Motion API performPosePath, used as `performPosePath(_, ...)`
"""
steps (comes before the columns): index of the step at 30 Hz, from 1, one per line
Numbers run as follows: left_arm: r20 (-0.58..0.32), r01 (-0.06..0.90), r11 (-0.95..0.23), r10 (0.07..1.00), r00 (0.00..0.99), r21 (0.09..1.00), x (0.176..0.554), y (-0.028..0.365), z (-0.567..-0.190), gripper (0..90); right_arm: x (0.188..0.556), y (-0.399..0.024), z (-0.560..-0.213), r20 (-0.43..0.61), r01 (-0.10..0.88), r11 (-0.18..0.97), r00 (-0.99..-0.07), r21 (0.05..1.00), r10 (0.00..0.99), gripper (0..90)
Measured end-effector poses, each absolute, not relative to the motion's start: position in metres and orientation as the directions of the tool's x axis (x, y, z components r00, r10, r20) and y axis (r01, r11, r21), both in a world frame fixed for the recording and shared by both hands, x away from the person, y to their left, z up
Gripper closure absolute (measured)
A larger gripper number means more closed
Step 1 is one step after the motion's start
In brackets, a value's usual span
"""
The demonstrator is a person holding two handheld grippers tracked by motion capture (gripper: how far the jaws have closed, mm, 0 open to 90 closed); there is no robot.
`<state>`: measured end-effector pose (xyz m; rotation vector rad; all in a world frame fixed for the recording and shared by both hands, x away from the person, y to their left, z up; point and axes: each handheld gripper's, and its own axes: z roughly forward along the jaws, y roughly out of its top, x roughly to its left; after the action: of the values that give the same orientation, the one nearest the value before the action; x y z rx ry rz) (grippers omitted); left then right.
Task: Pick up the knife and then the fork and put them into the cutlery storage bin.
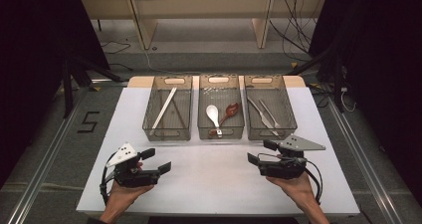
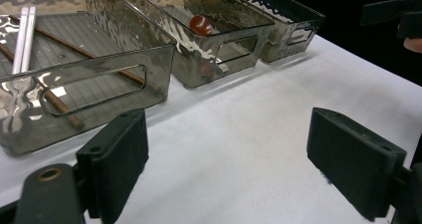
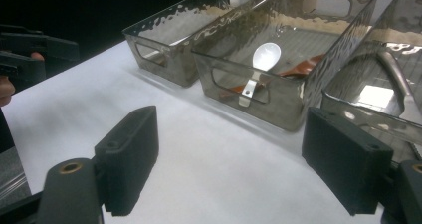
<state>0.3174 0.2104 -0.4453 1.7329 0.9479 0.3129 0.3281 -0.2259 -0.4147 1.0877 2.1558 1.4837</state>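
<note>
Three smoky clear plastic bins (image 1: 167, 134) already hold sorted chopsticks (image 1: 163, 110), spoons (image 1: 213, 115) and knives (image 1: 262, 115); left gripper (image 1: 155, 161) and right gripper (image 1: 262, 152) hover spread, empty, nothing apparently left.

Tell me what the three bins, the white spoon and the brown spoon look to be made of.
Bins: smoky clear plastic, seemingly; rippled glossy walls show the contents through them.
White spoon: likely ceramic or melamine bowl, smooth and opaque, with what looks like a shiny metal handle end.
Brown spoon: glossy reddish-brown, perhaps lacquered wood or plastic; hard to tell.
</note>
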Motion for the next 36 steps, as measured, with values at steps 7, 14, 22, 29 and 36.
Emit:
performPosePath(7, -0.239, 0.443, -0.107, 0.719, 0.653, 0.89, 0.317, 0.209, -0.446, 15.9, 0.32, -0.231, -0.419, 0.159, 0.399, 0.164, -0.66, 0.902, 0.734, 21.6)
performPosePath(14, -0.243, 0.451, -0.118, 0.708, 0.663, 0.885, 0.317, 0.208, -0.447, 15.8, 0.314, -0.232, -0.425, 0.148, 0.396, 0.177, -0.664, 0.901, 0.733, 19.7)
performPosePath(22, -0.243, 0.451, -0.122, 0.705, 0.667, 0.884, 0.317, 0.206, -0.447, 15.8, 0.31, -0.236, -0.429, 0.151, 0.395, 0.165, -0.656, 0.904, 0.74, 18.7)
performPosePath(29, -0.241, 0.45, -0.122, 0.706, 0.666, 0.885, 0.317, 0.207, -0.447, 15.8, 0.31, -0.237, -0.43, 0.149, 0.393, 0.162, -0.651, 0.905, 0.745, 18.7)
performPosePath(36, -0.241, 0.45, -0.123, 0.705, 0.667, 0.885, 0.317, 0.206, -0.447, 15.8, 0.31, -0.236, -0.43, 0.145, 0.39, 0.163, -0.65, 0.906, 0.745, 18.7)
